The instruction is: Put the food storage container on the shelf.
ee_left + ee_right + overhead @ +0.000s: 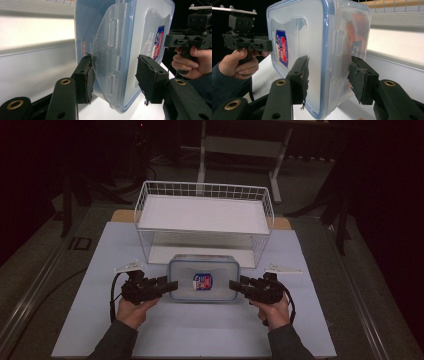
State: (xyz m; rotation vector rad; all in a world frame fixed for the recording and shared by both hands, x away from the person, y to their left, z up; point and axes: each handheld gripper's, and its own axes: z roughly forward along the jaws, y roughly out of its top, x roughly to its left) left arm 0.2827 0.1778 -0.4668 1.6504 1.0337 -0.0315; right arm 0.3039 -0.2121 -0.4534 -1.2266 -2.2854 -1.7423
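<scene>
A clear plastic box with a blue-rimmed lid and a red-and-blue label (202,280) lies flat just in front of the wire basket, held at both short ends. My left gripper (172,285) is shut on its left end. In the left gripper view one pad presses the base and the other the lid of the box (120,50). My right gripper (234,285) is shut on the right end, and its pads (303,75) clamp the box (317,45) the same way. I cannot tell whether the box touches the table.
A white wire basket (202,215) with a white shelf board stands right behind the box. Everything sits on a pale mat (100,320) that covers the table. A metal desk frame (240,145) stands in the dark background.
</scene>
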